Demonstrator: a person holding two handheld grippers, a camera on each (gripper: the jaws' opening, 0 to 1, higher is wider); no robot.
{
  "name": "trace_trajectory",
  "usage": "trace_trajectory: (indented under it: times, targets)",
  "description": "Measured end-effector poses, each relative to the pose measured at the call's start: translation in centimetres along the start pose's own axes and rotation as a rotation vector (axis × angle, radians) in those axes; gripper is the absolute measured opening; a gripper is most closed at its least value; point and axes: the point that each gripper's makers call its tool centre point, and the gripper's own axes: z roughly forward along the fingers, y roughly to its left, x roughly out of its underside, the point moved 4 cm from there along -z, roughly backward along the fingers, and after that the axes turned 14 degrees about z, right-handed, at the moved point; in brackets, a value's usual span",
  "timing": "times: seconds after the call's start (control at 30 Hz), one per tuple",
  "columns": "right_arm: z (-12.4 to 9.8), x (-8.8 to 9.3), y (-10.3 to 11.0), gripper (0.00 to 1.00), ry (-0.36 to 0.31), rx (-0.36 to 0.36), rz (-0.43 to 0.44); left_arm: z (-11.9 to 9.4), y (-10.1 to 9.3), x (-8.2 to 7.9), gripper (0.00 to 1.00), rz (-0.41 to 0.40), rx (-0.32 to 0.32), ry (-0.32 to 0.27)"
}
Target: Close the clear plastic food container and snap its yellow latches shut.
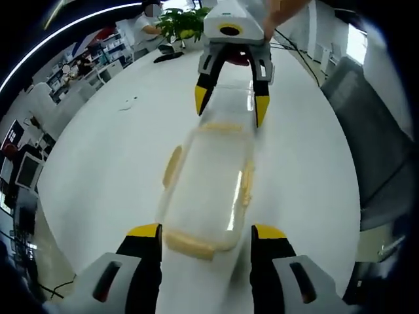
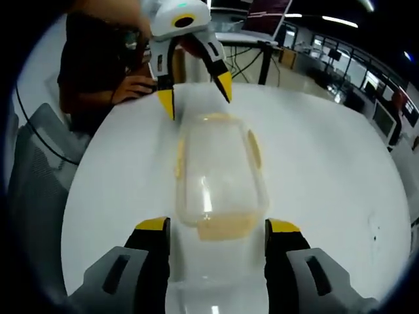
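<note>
Clear rectangular plastic food container (image 2: pixel 219 176) with pale yellow latches (image 2: pixel 224 228); glossy white round tabletop (image 2: pixel 327 170); grey-and-black tongs (image 2: pixel 218 229) tipped yellow.

A white table (image 1: pixel 118 150) is seen in both views; a potted plant (image 1: pixel 185 23) is set at its far edge in the left gripper view, with a dark flat object (image 1: pixel 168 57) just beside it; a grey chair (image 2: pixel 36 176) is placed beside the table in the right gripper view; desks with monitors (image 2: pixel 386 118) are ranged behind.
</note>
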Motion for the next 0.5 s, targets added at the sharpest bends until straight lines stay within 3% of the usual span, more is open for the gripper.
trace_trajectory:
  times: [0.17,0.37,0.5]
  targets:
    - [0.3,0.1,-0.2,0.55,0.015,-0.004,-0.016,0.2,0.5,0.6,0.50,0.028,0.019,0.010]
    - [0.3,-0.1,-0.3,0.55,0.026,-0.011,-0.027,0.8,0.4,1.5,0.49,0.113,0.099,0.026]
    - [0.2,-0.1,-0.1,0.55,0.033,-0.017,-0.026,1.0,0.7,1.9,0.49,0.117,0.120,0.020]
